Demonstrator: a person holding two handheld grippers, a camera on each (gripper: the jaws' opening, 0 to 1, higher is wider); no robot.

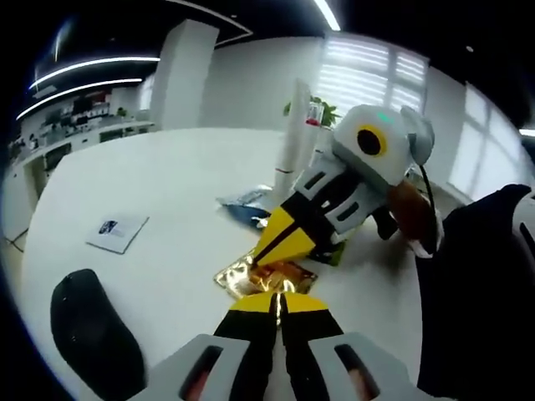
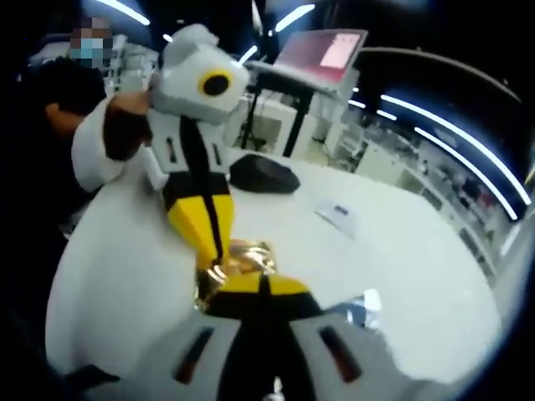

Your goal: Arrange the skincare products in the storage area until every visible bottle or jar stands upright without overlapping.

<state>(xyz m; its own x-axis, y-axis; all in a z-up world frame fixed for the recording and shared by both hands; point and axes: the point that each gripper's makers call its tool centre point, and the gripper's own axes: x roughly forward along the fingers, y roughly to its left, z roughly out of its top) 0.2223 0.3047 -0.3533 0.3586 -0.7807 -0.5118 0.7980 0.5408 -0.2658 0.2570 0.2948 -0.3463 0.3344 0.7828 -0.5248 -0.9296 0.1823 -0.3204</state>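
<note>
A: Progress looked slight. Nearest you, your left gripper (image 1: pixel 278 302) had its yellow-tipped jaws pressed together on the near edge of the crinkled, shiny gold foil sachet (image 1: pixel 266 276), which lay flat on the round white table (image 1: pixel 167 200). From the far side your right gripper (image 1: pixel 276 244) pinched the same sachet with its own tips closed.

B: So both held one thing?

A: Yes. In the right gripper view, your right gripper (image 2: pixel 261 282) sat at one edge of the gold sachet (image 2: pixel 238 261) and the left gripper (image 2: pixel 214 251) came down onto the opposite edge. Jaws were narrow on both, no gap visible.

B: Anything standing yet?

A: Just beyond the sachet lay a flat blue-and-white packet (image 1: pixel 244 203); behind it a tall white tube (image 1: pixel 294 138) stood upright. I could not make out any jar. Farther off lay a small white card (image 1: pixel 118 231) and a black oval pad (image 1: pixel 90 332), well apart. You had most of the arranging left, as I judged it.
</note>
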